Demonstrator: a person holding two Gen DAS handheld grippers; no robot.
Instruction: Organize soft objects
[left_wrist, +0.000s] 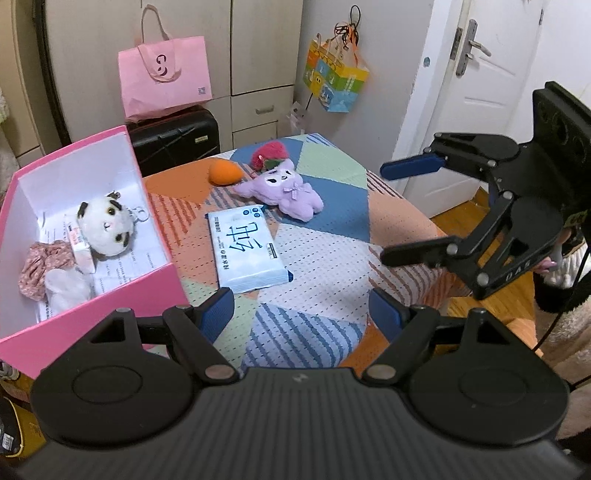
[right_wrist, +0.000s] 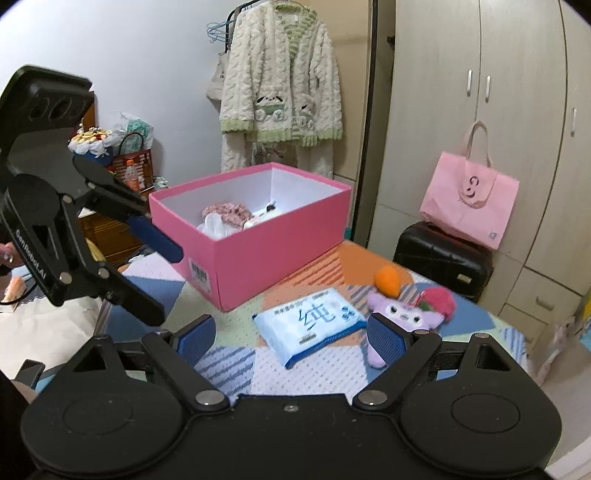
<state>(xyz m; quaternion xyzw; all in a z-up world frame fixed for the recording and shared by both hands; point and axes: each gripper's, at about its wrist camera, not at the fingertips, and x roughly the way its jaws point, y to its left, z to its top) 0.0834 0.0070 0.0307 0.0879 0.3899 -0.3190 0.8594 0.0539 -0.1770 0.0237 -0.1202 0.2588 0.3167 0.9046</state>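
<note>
The pink box (left_wrist: 110, 266) stands open at the left of the patchwork cloth (left_wrist: 325, 258), and I judge it to be the collecting place, since a white plush (left_wrist: 107, 225), a floral scrunchie (left_wrist: 40, 269) and what looks like a pale cloth, hard to make out, already lie inside it. Outside it are the wipes pack (left_wrist: 245, 251), flat on the cloth just beside the box, and beyond it the purple doll (left_wrist: 284, 192) with a red pompom (left_wrist: 267, 153) at its head and an orange toy (left_wrist: 223, 171) close by; these presumably remain to be put away. The left gripper (left_wrist: 299, 306) hovers low over the near cloth, fingers spread wide and empty, pointing past the pack's near end. The right gripper (right_wrist: 291, 332) is likewise spread and empty, held above the cloth with the pack between its fingers in its own view and the doll partly behind its right pad. Seen from the left camera, it hangs to the right of the cloth, angled inward, well apart from every object.
</note>
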